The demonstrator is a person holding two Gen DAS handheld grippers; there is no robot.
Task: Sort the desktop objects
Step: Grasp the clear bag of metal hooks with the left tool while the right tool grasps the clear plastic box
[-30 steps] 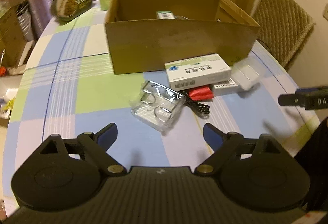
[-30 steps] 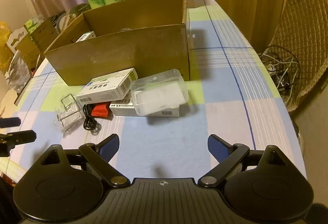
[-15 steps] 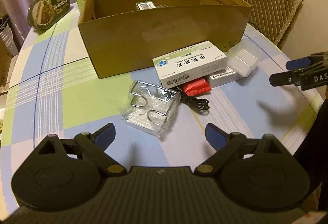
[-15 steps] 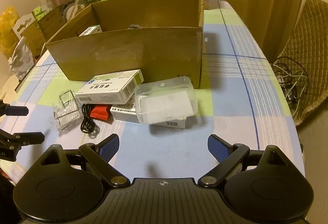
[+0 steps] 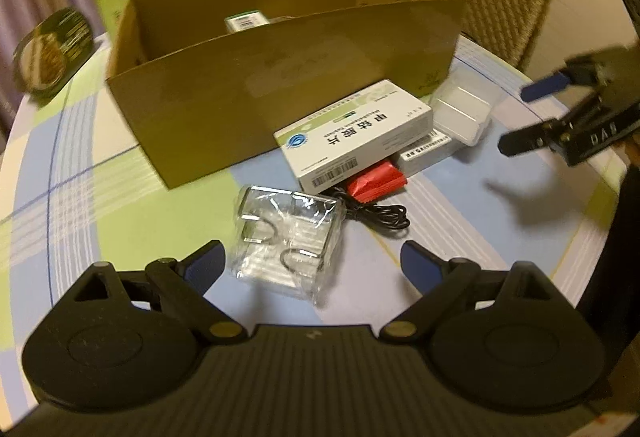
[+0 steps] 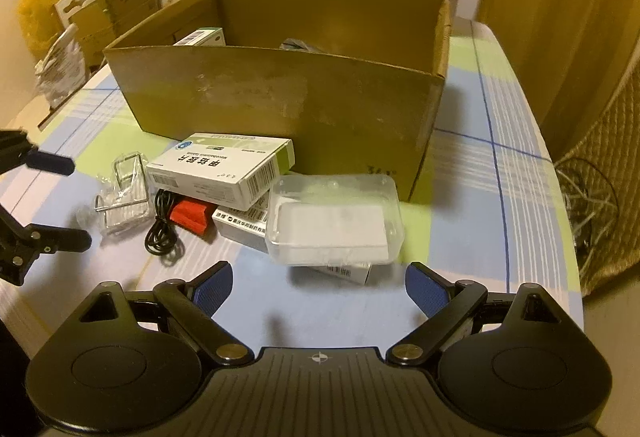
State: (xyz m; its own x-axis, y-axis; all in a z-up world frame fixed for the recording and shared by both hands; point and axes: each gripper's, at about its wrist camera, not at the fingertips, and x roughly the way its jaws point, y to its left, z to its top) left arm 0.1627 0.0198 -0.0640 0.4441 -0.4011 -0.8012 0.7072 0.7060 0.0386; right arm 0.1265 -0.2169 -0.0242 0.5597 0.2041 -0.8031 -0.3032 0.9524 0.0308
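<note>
We hold two grippers spread wide and empty over a checked tablecloth (image 5: 100,173), the left gripper (image 5: 312,263) poised just short of a clear plastic packet of metal hooks (image 5: 288,233) and the right gripper (image 6: 318,287) near a clear plastic lidded case (image 6: 334,225), with everything left to sort lying in a cluster against the front wall of an open cardboard box (image 6: 288,105); to do this step well, we judge, each tool should close on its own nearest item, the left across the packet's narrow width, where crinkly film may slip, so a grip low on the packet and a straight lift seem wise, while the right should take the case squarely by its sides, since it rests on another carton and could tip it; by our count, the loose pile holds one white medicine box (image 5: 356,137) lying tilted on top, one second white carton (image 6: 256,223) under it and the case, one red item (image 5: 376,177) whose nature we cannot tell, one coiled black cable (image 5: 376,217), one hook packet and one clear case, six items in all, while at least one small carton (image 6: 200,36) already sits inside the box
</note>
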